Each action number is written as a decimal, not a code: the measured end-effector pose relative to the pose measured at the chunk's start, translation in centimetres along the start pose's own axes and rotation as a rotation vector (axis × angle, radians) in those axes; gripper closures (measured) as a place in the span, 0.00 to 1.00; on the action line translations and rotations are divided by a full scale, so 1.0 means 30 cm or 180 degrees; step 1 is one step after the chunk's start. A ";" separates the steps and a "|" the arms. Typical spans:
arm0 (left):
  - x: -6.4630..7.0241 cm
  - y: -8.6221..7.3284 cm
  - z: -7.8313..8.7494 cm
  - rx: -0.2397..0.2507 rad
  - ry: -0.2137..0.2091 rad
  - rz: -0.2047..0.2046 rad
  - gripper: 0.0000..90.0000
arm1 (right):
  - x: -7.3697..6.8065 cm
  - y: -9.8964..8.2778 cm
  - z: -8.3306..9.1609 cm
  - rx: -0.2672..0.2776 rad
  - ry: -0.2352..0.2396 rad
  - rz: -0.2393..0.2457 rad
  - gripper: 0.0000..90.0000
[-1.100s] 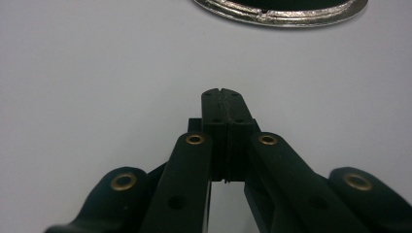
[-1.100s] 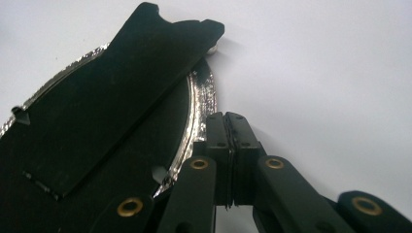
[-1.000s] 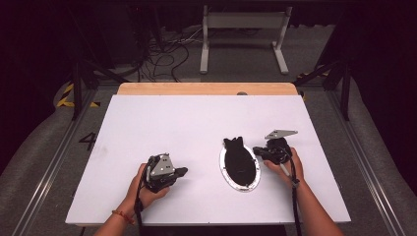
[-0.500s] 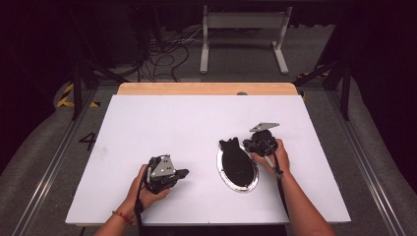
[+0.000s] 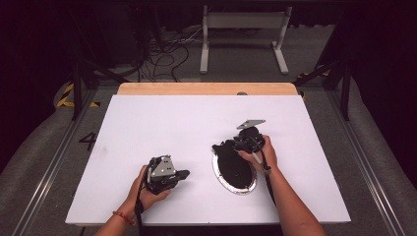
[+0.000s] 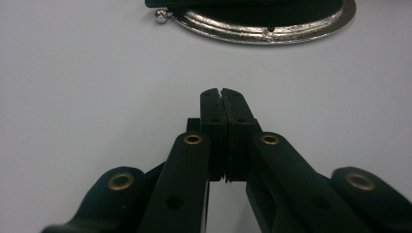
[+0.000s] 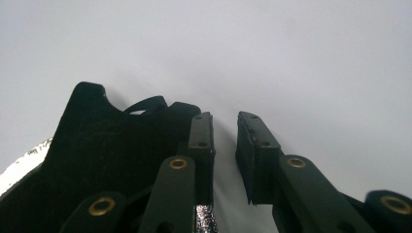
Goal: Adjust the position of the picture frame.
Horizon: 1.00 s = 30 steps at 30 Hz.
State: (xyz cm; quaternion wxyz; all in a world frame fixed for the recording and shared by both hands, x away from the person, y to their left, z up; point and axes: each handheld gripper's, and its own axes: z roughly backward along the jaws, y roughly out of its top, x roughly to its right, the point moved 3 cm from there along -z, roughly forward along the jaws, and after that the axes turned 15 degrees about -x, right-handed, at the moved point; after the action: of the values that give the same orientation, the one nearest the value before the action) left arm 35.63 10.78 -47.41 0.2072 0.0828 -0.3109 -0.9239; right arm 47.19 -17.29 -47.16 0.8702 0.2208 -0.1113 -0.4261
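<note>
- Black, flat and notched along its outline, the black piece (image 5: pixel 232 166) lies on an oval silver-rimmed plate (image 5: pixel 242 191). The plate sits on the white table (image 5: pixel 172 123), right of the middle and toward the near edge.
- Your right tongs (image 5: pixel 220 147) are at the far end of the plate, pointing toward the table's left edge.
- In the right gripper view, the right tongs (image 7: pixel 224 127) have just been opening. They stand a narrow gap apart, with bare table between them and nothing held.
- In the same view, the black piece (image 7: pixel 107 141) lies just outside one jaw, not in the gap, and the plate's rim (image 7: pixel 24 165) glints beneath it.
- The step looks like taking the piece by its far edge. Open wider first, then shift sideways so the edge sits between the pads before you close.
- Come in low and level so that one pad slides under the piece rather than pushing it across the plate.
- Grip the piece alone, as catching the metal rim would drag the plate.
- Your left tongs (image 5: pixel 186 173) rest pressed shut and empty near the table's near edge, left of the plate. In the left gripper view, the left tongs (image 6: pixel 222 97) point at the plate's rim (image 6: pixel 262 31), so they could steady it if it slides.
</note>
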 end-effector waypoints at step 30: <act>-0.097 0.131 -0.032 0.0154 0.0208 0.0004 1.00 | -0.279 -0.381 0.243 0.0383 0.0562 0.0663 1.00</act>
State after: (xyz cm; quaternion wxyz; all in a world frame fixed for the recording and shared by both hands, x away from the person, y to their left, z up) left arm 39.83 8.69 -45.72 0.2158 0.1177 -0.3263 -0.9127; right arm 31.36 -18.93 -46.30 0.9013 0.2964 -0.0819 -0.3050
